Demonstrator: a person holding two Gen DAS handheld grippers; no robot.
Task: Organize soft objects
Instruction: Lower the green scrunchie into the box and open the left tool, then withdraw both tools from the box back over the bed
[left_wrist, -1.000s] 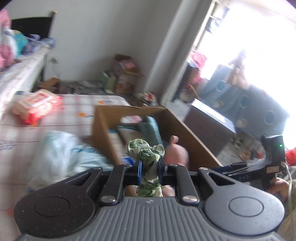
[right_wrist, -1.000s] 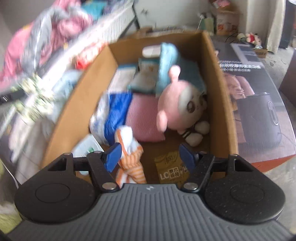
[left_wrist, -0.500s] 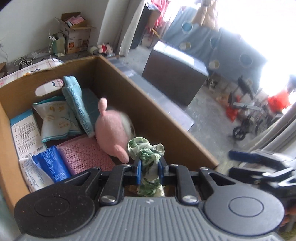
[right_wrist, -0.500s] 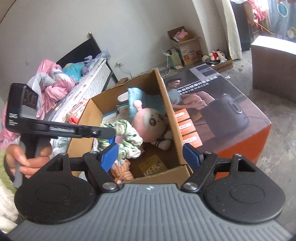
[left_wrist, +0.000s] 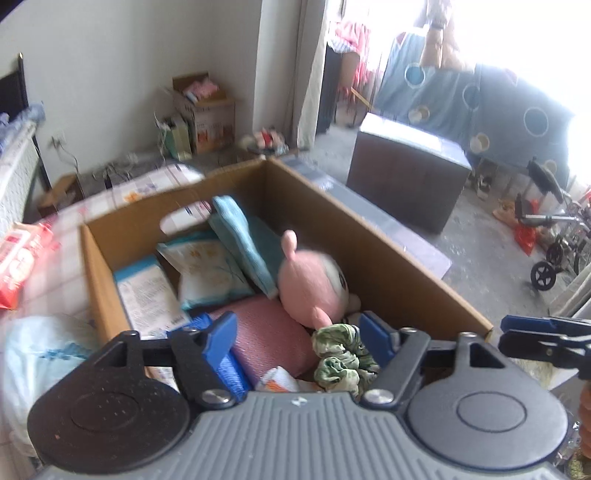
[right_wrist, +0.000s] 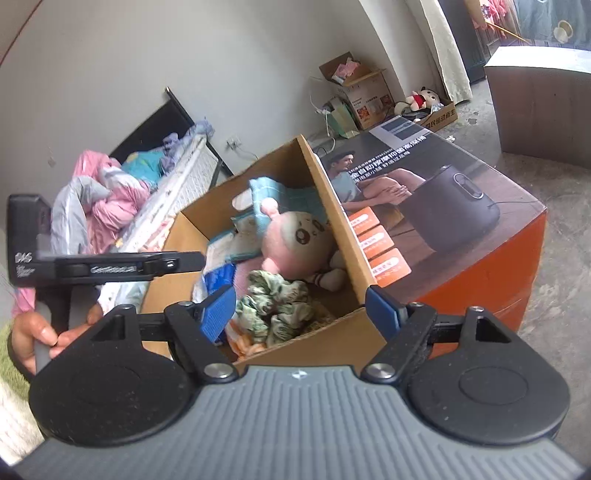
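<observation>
An open cardboard box (left_wrist: 388, 258) (right_wrist: 325, 206) holds a pink plush toy (left_wrist: 314, 284) (right_wrist: 295, 240), a teal cloth (left_wrist: 240, 236), white packets (left_wrist: 207, 273) and a pink pad (left_wrist: 266, 339). A crumpled green patterned cloth (left_wrist: 340, 358) (right_wrist: 277, 302) lies in the box's near corner. My left gripper (left_wrist: 299, 336) is open and empty just above that cloth; it also shows in the right wrist view (right_wrist: 110, 264). My right gripper (right_wrist: 301, 310) is open and empty, held back over the box's near edge.
The box stands between a bed with a checked sheet (left_wrist: 55, 229) and a large printed orange carton (right_wrist: 443, 236). A red-white packet (left_wrist: 18, 258) and a pale bag (left_wrist: 40, 354) lie on the bed. A dark cabinet (left_wrist: 406, 173) and more boxes (left_wrist: 203, 114) stand on the floor.
My left gripper has opened and let the green cloth fall into the box's near corner. The right gripper has stayed open and drawn back a little.
</observation>
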